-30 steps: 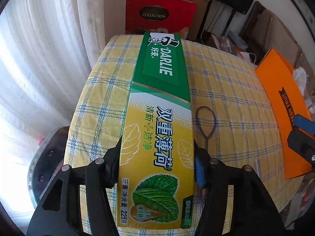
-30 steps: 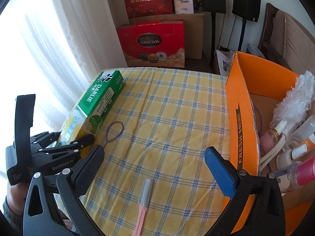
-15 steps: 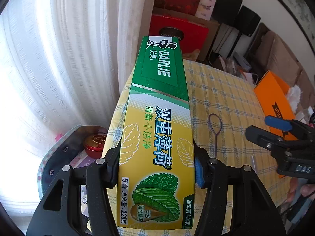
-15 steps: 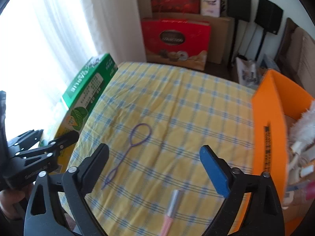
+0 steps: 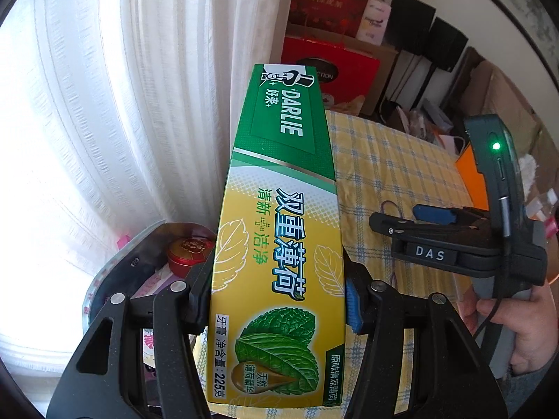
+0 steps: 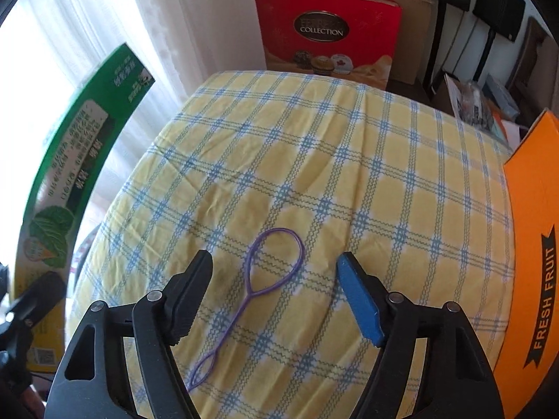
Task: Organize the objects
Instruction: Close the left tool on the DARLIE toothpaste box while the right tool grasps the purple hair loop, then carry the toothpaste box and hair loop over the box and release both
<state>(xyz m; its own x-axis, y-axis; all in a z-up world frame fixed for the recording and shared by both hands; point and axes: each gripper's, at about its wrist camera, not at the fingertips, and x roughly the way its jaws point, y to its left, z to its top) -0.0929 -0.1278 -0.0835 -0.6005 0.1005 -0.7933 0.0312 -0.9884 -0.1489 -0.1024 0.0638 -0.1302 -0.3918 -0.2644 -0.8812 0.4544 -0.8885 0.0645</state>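
A green and yellow Darlie toothpaste box is held off the table, with my left gripper shut on its lower end. In the right wrist view the same box tilts up at the left edge. A thin purple hair loop tool lies flat on the checked cloth. My right gripper hangs just over it, jaws closing, the loop between the fingers but untouched. The left wrist view shows the right gripper side-on, held by a hand.
The table wears a yellow and blue checked cloth. An orange FRESH FRUIT box stands on its right side. Red gift boxes sit behind, white curtains on the left. Below the left edge, a container holds a red tin.
The toothpaste box has risen off the cloth and swung toward the curtain side. My right gripper came down and left over the purple loop, jaws narrower; the pink pen has left its view.
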